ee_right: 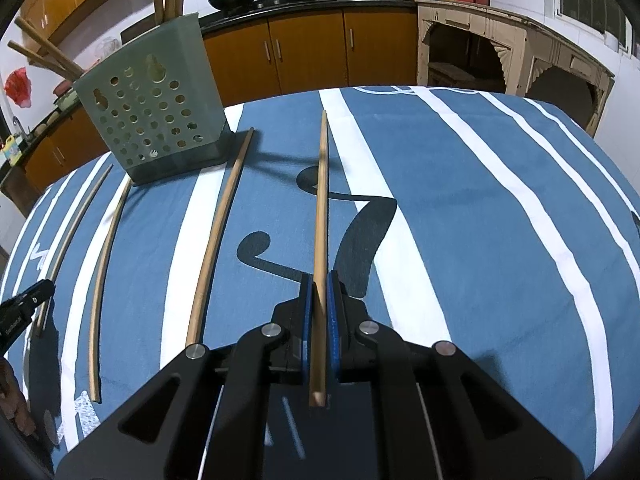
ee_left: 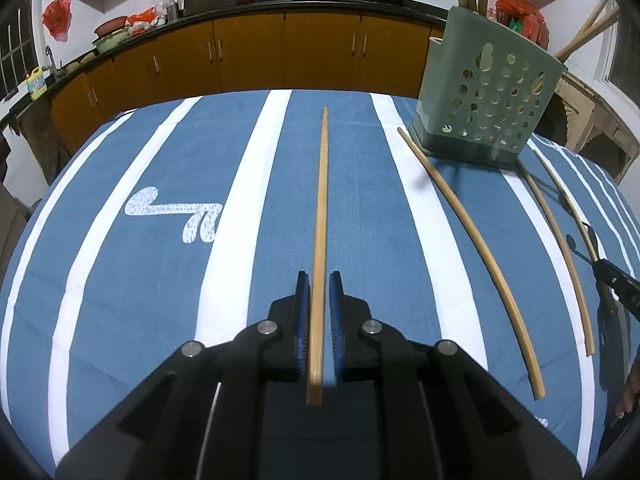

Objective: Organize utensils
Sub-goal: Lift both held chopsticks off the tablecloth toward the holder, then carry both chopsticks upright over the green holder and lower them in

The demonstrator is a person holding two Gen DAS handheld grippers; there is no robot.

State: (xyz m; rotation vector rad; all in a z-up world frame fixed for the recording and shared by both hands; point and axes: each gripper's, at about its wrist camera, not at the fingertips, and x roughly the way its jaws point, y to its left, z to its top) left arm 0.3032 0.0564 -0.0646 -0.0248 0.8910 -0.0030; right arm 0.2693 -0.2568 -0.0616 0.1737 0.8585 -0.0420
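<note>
My left gripper [ee_left: 319, 280] straddles a wooden chopstick [ee_left: 321, 216] that lies between its jaws; a small gap shows on each side, so it looks open. My right gripper [ee_right: 319, 280] is shut on another chopstick [ee_right: 321, 216] and holds it above the cloth, where it casts a shadow. A green perforated utensil holder [ee_left: 486, 92] stands at the far right in the left wrist view and at the far left in the right wrist view [ee_right: 156, 100], with chopsticks sticking out of its top. Loose chopsticks [ee_left: 476, 240] lie on the cloth near it.
The table carries a blue cloth with white stripes [ee_left: 160, 280]. Three loose chopsticks [ee_right: 218, 232] lie between the holder and my right gripper. Kitchen cabinets [ee_left: 248, 52] and a counter with woks stand behind the table. The right gripper's tip shows at the right edge of the left view [ee_left: 616, 280].
</note>
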